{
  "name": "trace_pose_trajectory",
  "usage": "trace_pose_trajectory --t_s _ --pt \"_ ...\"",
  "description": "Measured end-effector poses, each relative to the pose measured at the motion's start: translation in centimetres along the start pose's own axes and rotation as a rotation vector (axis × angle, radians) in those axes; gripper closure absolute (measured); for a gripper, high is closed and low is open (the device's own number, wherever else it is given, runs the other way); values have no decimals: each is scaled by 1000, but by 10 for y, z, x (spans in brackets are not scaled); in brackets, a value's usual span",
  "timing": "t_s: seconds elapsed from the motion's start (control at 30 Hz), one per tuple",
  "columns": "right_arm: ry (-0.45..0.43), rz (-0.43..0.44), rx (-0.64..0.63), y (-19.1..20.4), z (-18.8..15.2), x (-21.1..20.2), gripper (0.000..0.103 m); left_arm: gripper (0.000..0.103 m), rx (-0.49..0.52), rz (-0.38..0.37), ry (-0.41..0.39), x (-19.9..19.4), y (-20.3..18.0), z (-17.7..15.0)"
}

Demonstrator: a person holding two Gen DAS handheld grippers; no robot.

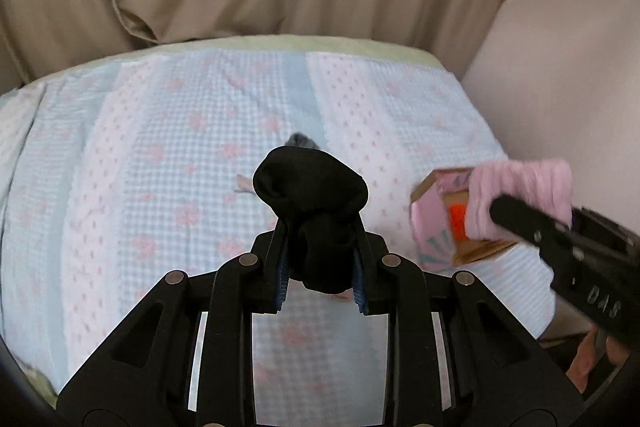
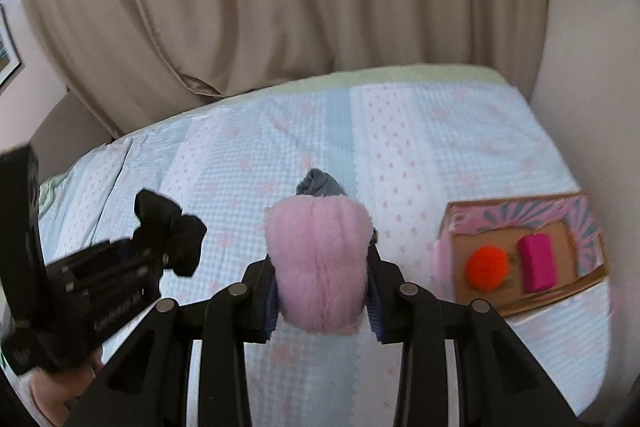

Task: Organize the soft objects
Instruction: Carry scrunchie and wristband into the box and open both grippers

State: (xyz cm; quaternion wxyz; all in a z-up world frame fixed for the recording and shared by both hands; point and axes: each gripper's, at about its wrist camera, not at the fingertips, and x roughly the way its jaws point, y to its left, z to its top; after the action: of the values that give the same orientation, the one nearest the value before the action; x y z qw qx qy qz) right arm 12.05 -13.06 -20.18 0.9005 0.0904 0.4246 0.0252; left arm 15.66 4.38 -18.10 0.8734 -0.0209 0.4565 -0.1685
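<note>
Beside the bedspread (image 2: 460,131), a cardboard box (image 2: 516,309) holds an orange pompom (image 2: 487,269) and magenta roll (image 2: 538,263).

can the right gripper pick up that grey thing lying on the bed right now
Probably not. The right gripper is already shut on the fluffy pink item, so its jaws are full. The grey item lies uncovered on the bedspread, but pink must go first.

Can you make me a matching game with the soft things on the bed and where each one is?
Things:
1. black sock
2. fluffy pink bundle
3. orange ball
4. grey bundle

Places:
A. lying on the bedspread
B. in the cardboard box
C. held in the left gripper
D. held in the right gripper

Pairs: 1-C, 2-D, 3-B, 4-A
</note>
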Motion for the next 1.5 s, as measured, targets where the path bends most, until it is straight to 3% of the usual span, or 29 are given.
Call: trace_pose_trajectory --t_s 0.17,0.4,0.77,1.0,1.2,1.5 --pt "-20 5 -13 -16 5 -41 71 81 -13 23 -32 -22 -29 10" --pt "-46 -18 1 -74 13 -72 71 81 1 33 -69 -21 -88 26" --pt "-12 -129 55 -199 23 -81 71 81 27 -76 -6 46 -211 28" --pt "92 -168 70 -270 29 -52 71 81 18 -126 124 117 -268 19" --pt "240 -168 132 -331 27 4 71 81 46 -142 260 188 -311 18" --pt "438 -159 196 -392 22 88 71 81 68 -97 438 299 -327 11"
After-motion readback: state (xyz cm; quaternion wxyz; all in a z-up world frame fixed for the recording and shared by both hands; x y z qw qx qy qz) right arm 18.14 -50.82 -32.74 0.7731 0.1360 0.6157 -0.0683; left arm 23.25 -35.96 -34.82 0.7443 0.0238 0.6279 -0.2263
